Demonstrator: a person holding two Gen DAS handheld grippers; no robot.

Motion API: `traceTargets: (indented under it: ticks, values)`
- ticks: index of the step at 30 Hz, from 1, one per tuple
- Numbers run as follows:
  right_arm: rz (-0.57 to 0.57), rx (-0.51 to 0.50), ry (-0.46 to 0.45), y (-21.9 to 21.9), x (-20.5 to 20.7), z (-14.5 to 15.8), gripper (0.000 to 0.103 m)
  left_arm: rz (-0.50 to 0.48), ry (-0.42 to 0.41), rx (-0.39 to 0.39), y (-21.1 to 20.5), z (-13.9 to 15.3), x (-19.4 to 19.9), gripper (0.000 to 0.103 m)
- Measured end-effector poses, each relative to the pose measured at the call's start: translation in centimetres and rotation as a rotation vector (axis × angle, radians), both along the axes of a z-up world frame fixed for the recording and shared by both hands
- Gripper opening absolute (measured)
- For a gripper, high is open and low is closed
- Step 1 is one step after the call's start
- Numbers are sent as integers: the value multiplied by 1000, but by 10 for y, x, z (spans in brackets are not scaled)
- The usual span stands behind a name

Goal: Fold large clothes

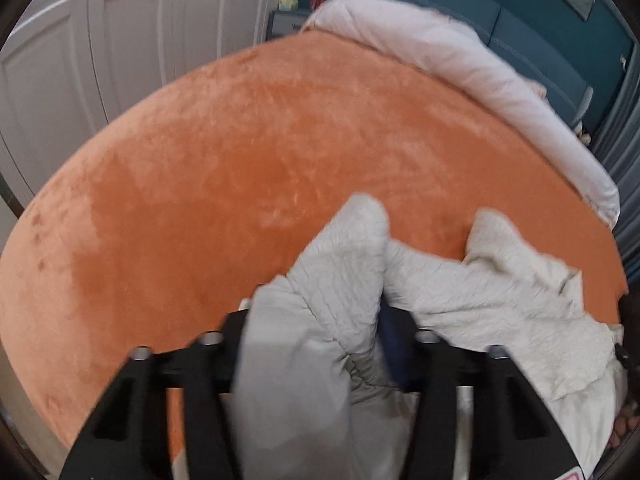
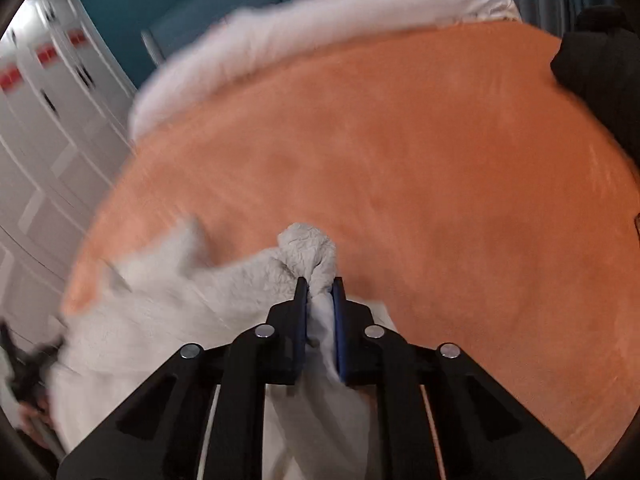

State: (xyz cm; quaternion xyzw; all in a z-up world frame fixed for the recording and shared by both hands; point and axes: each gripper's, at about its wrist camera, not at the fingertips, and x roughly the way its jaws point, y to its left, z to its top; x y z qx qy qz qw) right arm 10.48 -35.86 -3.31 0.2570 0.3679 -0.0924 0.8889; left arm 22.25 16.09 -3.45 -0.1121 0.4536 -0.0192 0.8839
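- Item: one large garment (image 1: 500, 296), pale grey-white, crinkled weave; kind (shirt, trousers, robe) cannot be told while it is bunched.
- Location: near edge of the bed (image 1: 248, 152), lying partly on the orange plush cover, partly lifted between the two tools.
- Left hand-held gripper (image 1: 320, 320): cloth is draped over and between its fingers and hides the tips; it looks clamped on a thick fold, judged from the way the fabric rises out of it.
- Right hand-held gripper (image 2: 320, 292): blue pads pressed together on a twisted knot of the same garment (image 2: 308, 252), which bulges just beyond the tips.
- Handling, as judged: light, soft, limp; no stiffness, so it will sag and trail between grips. Crinkled surface should hold well in the pads; not fragile. Plush cover may drag at it.
- Where to hold: corners, hems or seams rather than mid-cloth bunches, so that an edge can be pulled straight.
- Containers: none in view. A white duvet (image 1: 460, 64) is rolled along the far side of the bed; a dark cloth object (image 2: 600, 76) lies at its right edge.
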Motion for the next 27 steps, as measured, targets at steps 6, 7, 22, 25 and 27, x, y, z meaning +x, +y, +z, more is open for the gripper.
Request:
traceTargets:
  ticks: [6, 7, 22, 25, 27]
  values:
    - [-74, -12, -108, -19, -19, 22, 9, -40, -35, 35, -14, 7, 17, 38]
    - [-80, -25, -49, -20, -12, 6, 10, -29, -2, 72, -17, -5, 24, 42]
    - [-102, -19, 90, -16, 6, -68, 29, 59, 45, 210, -30, -59, 35, 78]
    - [-95, 22, 107, -23, 5, -66, 34, 70, 48, 234, -29, -46, 30, 77]
    - [-120, 43, 148, -30, 0, -53, 43, 83, 25, 227, -25, -25, 16, 76]
